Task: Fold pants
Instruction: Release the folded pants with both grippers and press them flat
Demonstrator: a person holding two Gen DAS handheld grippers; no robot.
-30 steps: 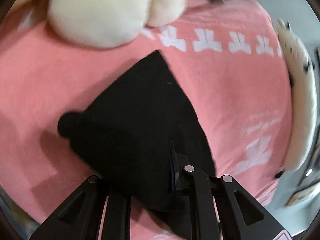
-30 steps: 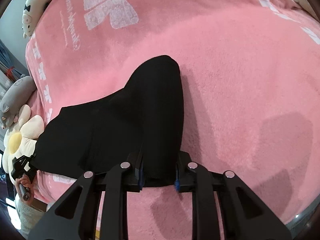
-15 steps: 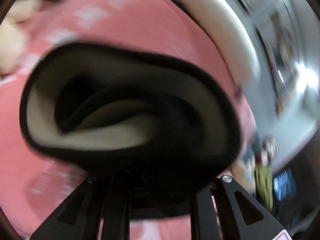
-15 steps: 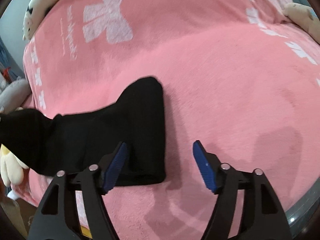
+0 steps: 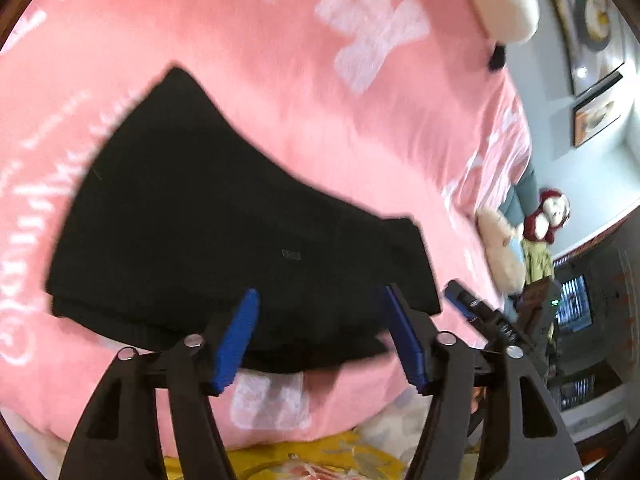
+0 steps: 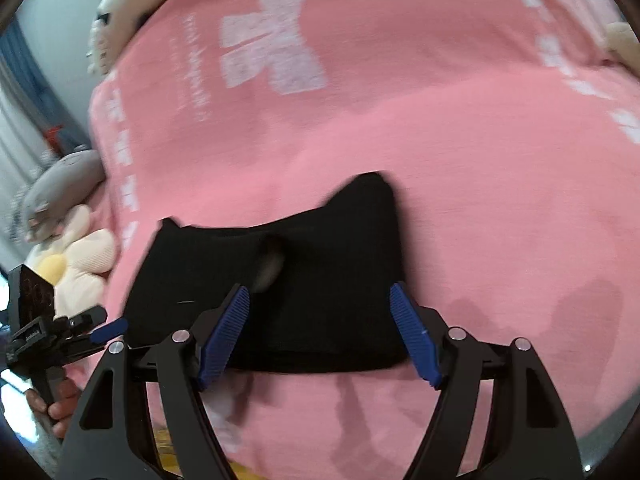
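Pants [image 5: 224,232] are a folded black bundle lying flat on the pink blanket [image 5: 280,80] that covers the bed, close to the bed's near edge. From the right wrist view the same pants [image 6: 320,280] look roughly rectangular, one corner poking up toward the middle of the bed, a small pale patch of lining showing at a fold.

Left tongs [image 5: 320,336]: jaws have just been opening and stand well apart. Blue pads frame the near edge of the pants, but neither pad presses on the cloth. Nothing held.

Right tongs [image 6: 320,336]: jaws wide apart too, pads either side of the near edge of the bundle, no contact that I can see. Nothing held.

In the right wrist view the left tongs [image 6: 108,330] show at the left edge, with a hand [image 6: 56,404] gripping the handle below them.

Around the bed: flower-shaped plush [image 6: 80,256] and grey plush [image 6: 60,184] at its left side, white bow print [image 6: 272,56] on the blanket toward the far edge. Both views are somewhat blurred.
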